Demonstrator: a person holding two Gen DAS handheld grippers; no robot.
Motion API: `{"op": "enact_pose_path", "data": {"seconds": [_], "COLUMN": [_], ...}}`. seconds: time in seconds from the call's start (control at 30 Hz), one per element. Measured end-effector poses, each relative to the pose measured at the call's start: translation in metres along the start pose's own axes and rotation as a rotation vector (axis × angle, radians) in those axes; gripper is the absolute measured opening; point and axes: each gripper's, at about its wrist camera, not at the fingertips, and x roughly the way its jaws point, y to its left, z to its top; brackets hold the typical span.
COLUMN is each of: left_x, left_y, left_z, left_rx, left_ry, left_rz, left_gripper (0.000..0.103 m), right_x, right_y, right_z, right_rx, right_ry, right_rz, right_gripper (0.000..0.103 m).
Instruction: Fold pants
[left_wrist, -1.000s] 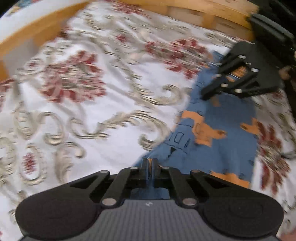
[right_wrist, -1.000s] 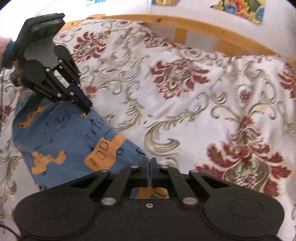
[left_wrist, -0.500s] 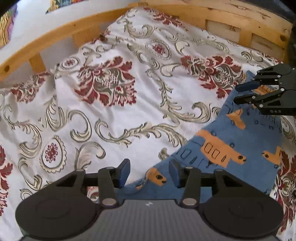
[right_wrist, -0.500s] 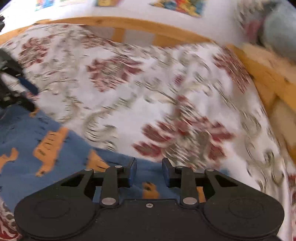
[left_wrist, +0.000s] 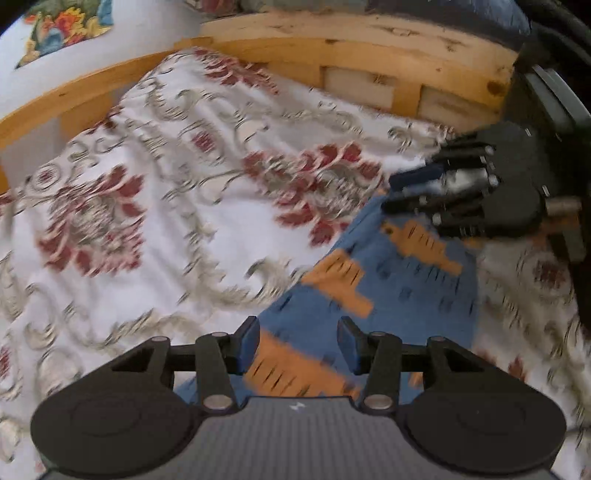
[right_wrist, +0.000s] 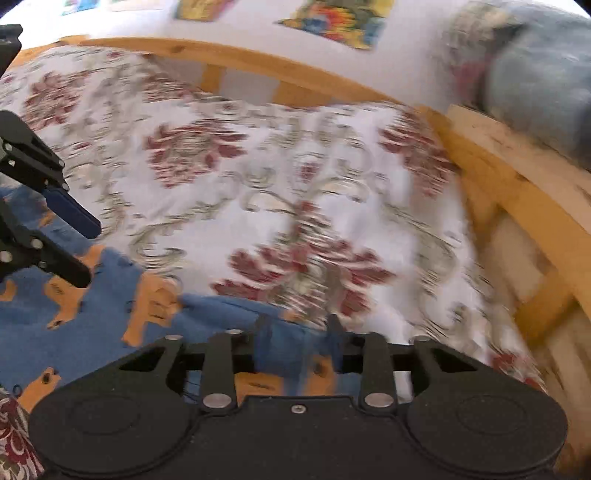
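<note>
Blue pants with orange prints (left_wrist: 402, 291) lie folded flat on the floral bedspread (left_wrist: 177, 221). My left gripper (left_wrist: 299, 345) is open and empty just above the near end of the pants. It also shows in the right wrist view (right_wrist: 83, 251), at the left edge. My right gripper (right_wrist: 299, 341) is open and empty above the pants' (right_wrist: 92, 321) right edge. It shows in the left wrist view (left_wrist: 391, 192), over the far end of the pants. Both views are motion-blurred.
A wooden bed rail (left_wrist: 369, 55) runs along the far side, and it shows in the right wrist view (right_wrist: 517, 192) on the right. A grey-blue pillow (right_wrist: 535, 74) lies beyond the rail. Posters (right_wrist: 332, 18) hang on the white wall.
One second ago both grippers were shut on the pants' edge. They let go, opened wider and lifted off, and the pants stay flat on the bed.
</note>
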Motion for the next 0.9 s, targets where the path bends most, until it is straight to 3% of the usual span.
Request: {"op": "enact_pose_path", "data": {"seconds": [0.2, 0.27, 0.37, 0.53, 0.63, 0.67, 0.73, 0.83, 0.9], "left_x": [0.042, 0.057, 0.074, 0.101, 0.122, 0.126, 0.131, 0.134, 0.133], "left_y": [0.003, -0.003, -0.021, -0.057, -0.076, -0.081, -0.087, -0.089, -0.087], "left_z": [0.054, 0.075, 0.102, 0.136, 0.141, 0.139, 0.135, 0.131, 0.131], "left_rx": [-0.071, -0.048, 0.024, 0.129, 0.194, 0.206, 0.209, 0.2, 0.175], "left_ry": [-0.01, -0.005, 0.027, 0.084, 0.144, 0.148, 0.144, 0.129, 0.122], "left_rz": [-0.086, -0.115, -0.146, -0.195, -0.196, -0.197, -0.203, -0.186, -0.186], "left_gripper": [0.052, 0.052, 0.052, 0.05, 0.031, 0.03, 0.028, 0.015, 0.012], "right_x": [-0.053, -0.056, -0.056, -0.054, -0.058, -0.06, -0.057, -0.053, -0.051], "right_y": [-0.02, -0.017, -0.015, -0.012, -0.006, -0.004, -0.003, -0.001, -0.003], "right_z": [-0.044, -0.059, -0.069, -0.08, -0.079, -0.078, -0.079, -0.078, -0.077], "right_rx": [0.328, 0.37, 0.422, 0.412, 0.379, 0.367, 0.359, 0.341, 0.335], "right_ry": [-0.011, -0.017, -0.014, 0.006, -0.006, -0.01, -0.005, 0.004, 0.0], "right_rz": [-0.096, -0.133, -0.114, -0.097, -0.099, -0.102, -0.109, -0.134, -0.153], "right_gripper": [0.05, 0.048, 0.039, 0.039, 0.038, 0.038, 0.029, 0.011, 0.007]}}
